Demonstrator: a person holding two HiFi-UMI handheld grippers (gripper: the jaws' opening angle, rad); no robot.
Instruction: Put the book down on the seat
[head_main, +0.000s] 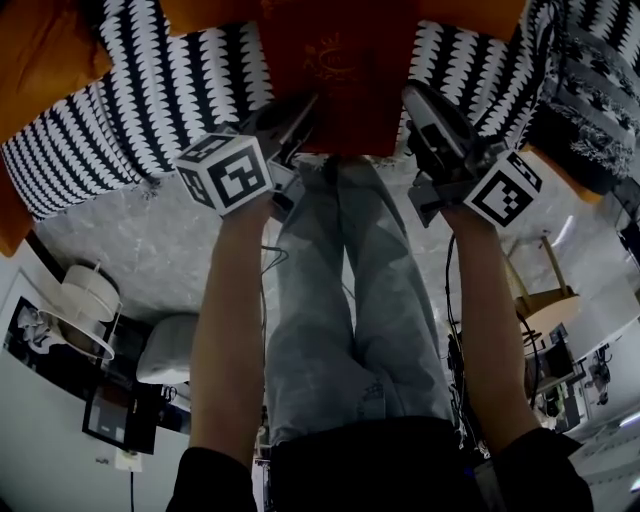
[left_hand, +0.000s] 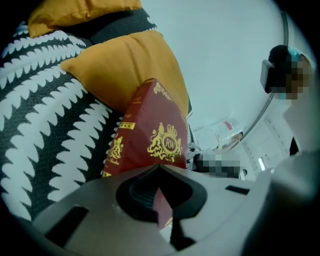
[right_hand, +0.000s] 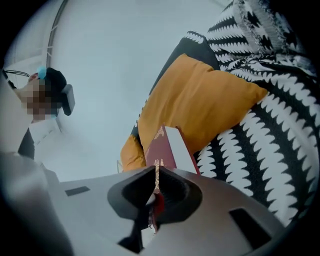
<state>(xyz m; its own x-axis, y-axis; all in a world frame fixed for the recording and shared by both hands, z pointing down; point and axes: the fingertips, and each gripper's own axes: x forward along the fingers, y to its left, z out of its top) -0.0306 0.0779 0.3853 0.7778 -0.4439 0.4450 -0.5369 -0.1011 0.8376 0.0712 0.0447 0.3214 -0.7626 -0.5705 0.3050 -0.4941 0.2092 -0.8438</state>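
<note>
At 12 o'clock, spread wide: soft woven seat (head_main: 130, 110) in black-and-white toothed stripes, plump orange cushion (head_main: 40, 50) at 10. Over it, cover up: stiff rectangular dark-red book (head_main: 340, 80) with gold crest, long axis running toward 12; touching the seat or not, unclear. Clamped shut on its near edge: left gripper (head_main: 303, 108) at 11, right gripper (head_main: 415, 98) at 1.

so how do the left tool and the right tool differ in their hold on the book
The left tool pinches the red book by its left edge in the head view; the right tool pinches its right edge. The left tool's view faces the gold-crested cover and spine; the right tool's view shows the white page edge. Both are shut on the book, holding it up before the striped sofa.
</note>
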